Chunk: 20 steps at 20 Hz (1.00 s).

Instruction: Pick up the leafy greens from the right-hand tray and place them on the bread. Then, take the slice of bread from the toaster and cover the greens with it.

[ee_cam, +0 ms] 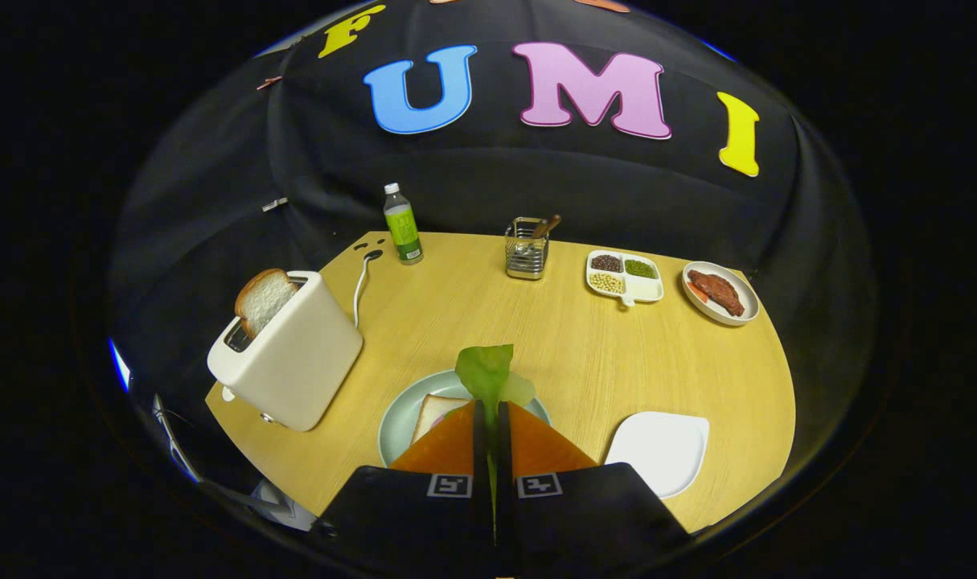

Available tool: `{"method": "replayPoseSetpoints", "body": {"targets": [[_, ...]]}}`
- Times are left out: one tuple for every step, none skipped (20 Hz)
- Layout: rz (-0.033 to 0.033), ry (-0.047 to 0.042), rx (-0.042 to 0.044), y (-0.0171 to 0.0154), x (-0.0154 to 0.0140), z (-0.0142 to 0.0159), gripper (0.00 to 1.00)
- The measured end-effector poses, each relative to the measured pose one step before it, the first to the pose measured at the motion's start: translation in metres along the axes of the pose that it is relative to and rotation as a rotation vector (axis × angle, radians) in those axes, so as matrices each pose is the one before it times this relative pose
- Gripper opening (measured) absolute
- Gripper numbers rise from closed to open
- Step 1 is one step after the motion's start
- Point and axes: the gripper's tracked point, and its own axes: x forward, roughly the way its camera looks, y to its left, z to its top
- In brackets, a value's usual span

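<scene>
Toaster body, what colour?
Cream white, plain, seen in the gripper view: toaster with a bread slice standing in its slot.

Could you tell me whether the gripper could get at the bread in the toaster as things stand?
Probably not yet: the gripper is shut on the greens above the plate. The slice stands clear out of the toaster, nothing blocking it.

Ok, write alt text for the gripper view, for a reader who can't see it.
The gripper is shut on a leaf of greens, held above a plate carrying a slice of bread. To one side a toaster holds another slice; on the other lies a white tray.
</scene>
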Motion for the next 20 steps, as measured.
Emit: {"method": "replayPoseSetpoints", "body": {"targets": [[-0.00016,0.00369,-0.01348,0.00498,0.00476,-0.00206,0.06],[-0.00427,0.00160,-0.01284,0.00481,0.00357,-0.00271,0.06],[-0.00244,0.00351,-0.01139,0.00501,0.00559,-0.00208,0.06],[-0.00230,0.00590,-0.00961,0.00413,0.00572,-0.00287,0.05],[-0.00158,0.00470,-0.01070,0.00387,0.00596,-0.00200,0.06],[-0.00244,0.00416,-0.01178,0.00169,0.00543,-0.00255,0.05],[-0.01014,0.00571,-0.01664,0.00067,0.00498,-0.00154,0.06],[-0.00754,0.00251,-0.01667,0.00185,0.00365,-0.00171,0.06],[-0.00681,0.00082,-0.01537,0.00150,0.00345,-0.00110,0.06],[-0.00264,0.00442,-0.01124,0.00254,0.00339,-0.00248,0.06],[-0.00084,0.00576,-0.00911,0.00249,0.00336,-0.00195,0.06],[0.00115,0.01096,-0.00677,0.00336,0.00348,-0.00331,0.08],[0.00292,0.01114,-0.00453,0.00329,0.00425,-0.00371,0.10],[0.00466,0.01516,-0.00165,0.00340,0.00452,-0.00417,0.13],[0.00123,0.01774,0.00310,0.00191,0.00465,-0.00492,0.18],[-0.00132,0.01485,0.00735,0.00145,0.00260,-0.00403,0.20],[-0.00120,0.00806,0.01152,0.00059,0.00221,-0.00230,0.20],[-0.00695,0.00134,0.01020,-0.00054,0.00181,-0.00041,0.23],[0.00126,-0.00319,0.00982,0.00038,0.00106,0.00184,0.29],[0.00033,-0.00337,0.00614,0.00041,0.00082,0.00126,0.32]]}}
